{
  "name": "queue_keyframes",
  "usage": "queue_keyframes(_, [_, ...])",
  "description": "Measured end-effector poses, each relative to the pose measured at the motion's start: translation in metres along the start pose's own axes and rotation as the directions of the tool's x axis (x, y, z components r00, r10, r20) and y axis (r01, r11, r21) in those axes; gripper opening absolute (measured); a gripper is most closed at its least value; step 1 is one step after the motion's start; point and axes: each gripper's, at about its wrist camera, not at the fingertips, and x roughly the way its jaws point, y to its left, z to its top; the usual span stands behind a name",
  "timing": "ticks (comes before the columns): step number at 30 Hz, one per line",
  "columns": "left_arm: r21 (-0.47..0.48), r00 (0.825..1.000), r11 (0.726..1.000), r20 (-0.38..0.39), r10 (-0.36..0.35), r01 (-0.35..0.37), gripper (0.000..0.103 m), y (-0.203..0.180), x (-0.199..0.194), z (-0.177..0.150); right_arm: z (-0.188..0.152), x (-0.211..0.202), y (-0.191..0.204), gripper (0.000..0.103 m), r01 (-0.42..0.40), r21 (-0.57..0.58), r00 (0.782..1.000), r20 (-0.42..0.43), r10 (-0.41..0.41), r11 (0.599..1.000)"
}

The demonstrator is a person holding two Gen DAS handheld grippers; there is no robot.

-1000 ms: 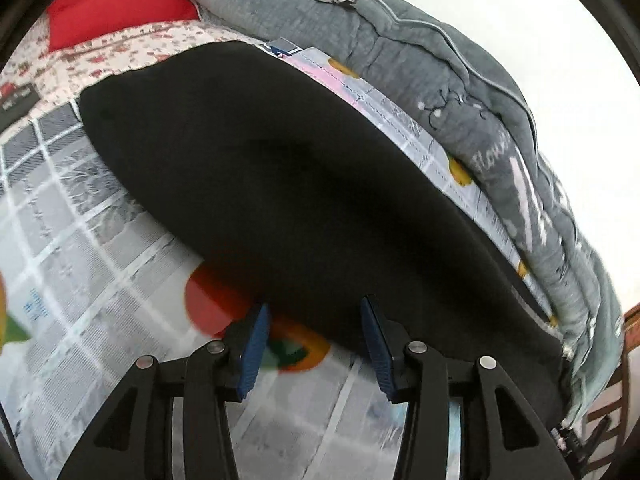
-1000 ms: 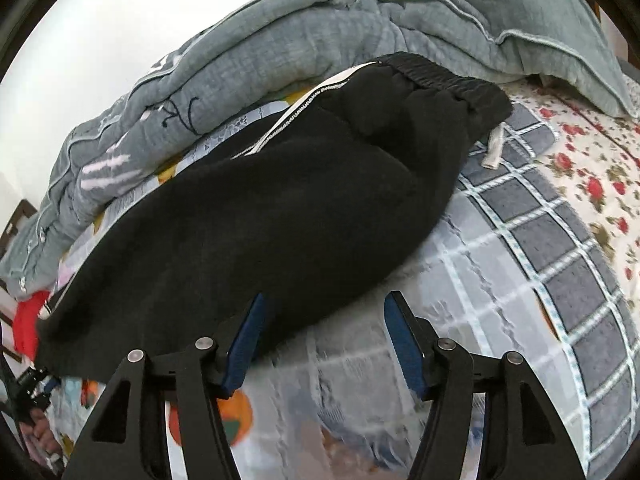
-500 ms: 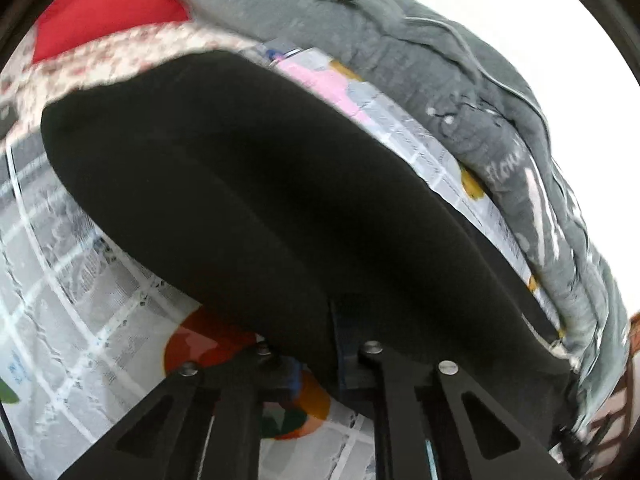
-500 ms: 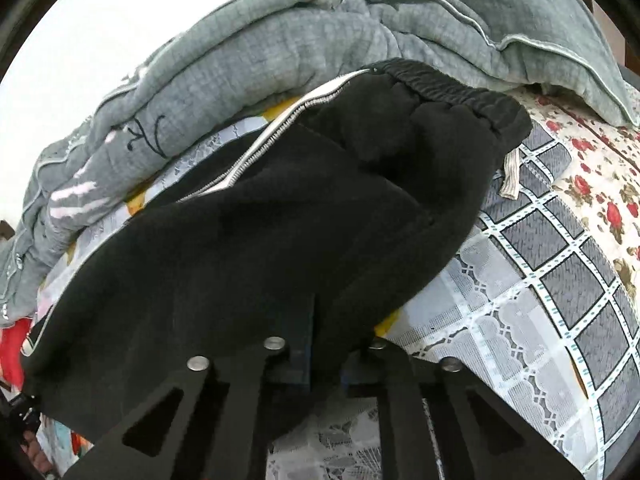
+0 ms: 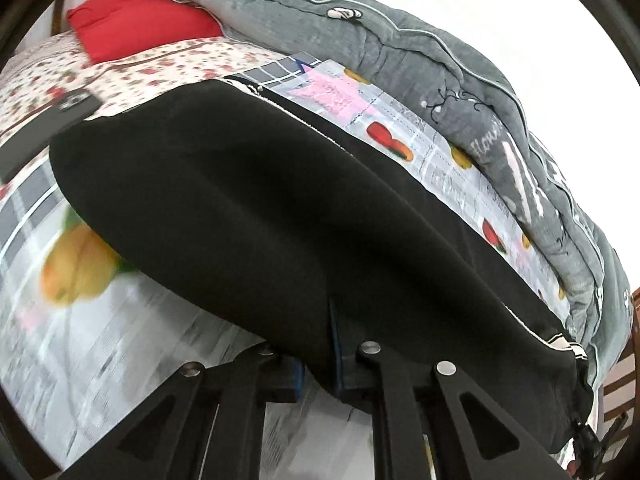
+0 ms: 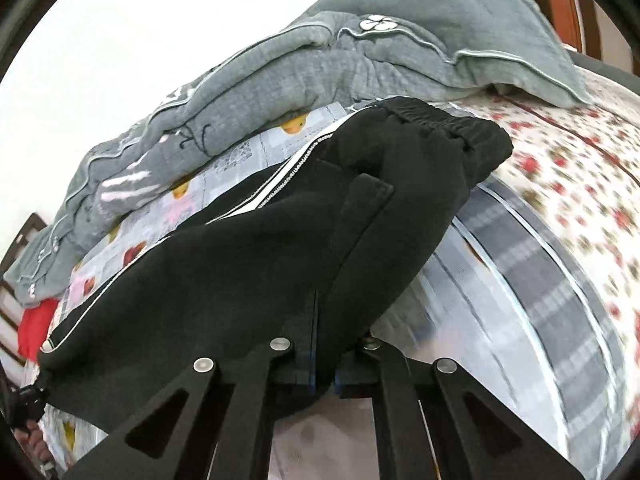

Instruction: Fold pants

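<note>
Black pants [image 5: 280, 208] with a white side stripe lie lengthwise on a bed. My left gripper [image 5: 320, 364] is shut on the near edge of the pants, and the cloth is raised over its fingers. My right gripper [image 6: 324, 364] is shut on the near edge of the pants [image 6: 248, 272] toward the elastic waistband [image 6: 448, 120], with cloth bunched between the jaws. The fingertips of both grippers are hidden under black cloth.
A fruit-print grey sheet [image 5: 80, 320] covers the bed. A grey quilt [image 5: 400, 48] is piled along the far side, also in the right wrist view [image 6: 280, 80]. A red pillow [image 5: 140, 20] and a dark flat object [image 5: 48, 120] lie on the floral sheet [image 6: 560, 152].
Both grippers went from open beside the pants' near edge to shut on it. The edge is now lifted off the sheet and both views have risen.
</note>
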Motion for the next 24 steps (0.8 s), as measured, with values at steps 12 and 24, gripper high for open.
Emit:
queue_keyframes(12, [0.022,0.998,0.999,-0.053,0.039,-0.037,0.02,0.018,-0.062,-0.068,-0.061,-0.087,-0.058,0.013,0.001,0.009,0.998,-0.056,0.0,1.0])
queue_keyframes(24, [0.123,0.986,0.985,0.127,0.104,-0.119,0.05,0.02,-0.136,-0.061,-0.047,-0.156,-0.045,0.032,0.097,-0.096,0.993,0.076,-0.09,0.991])
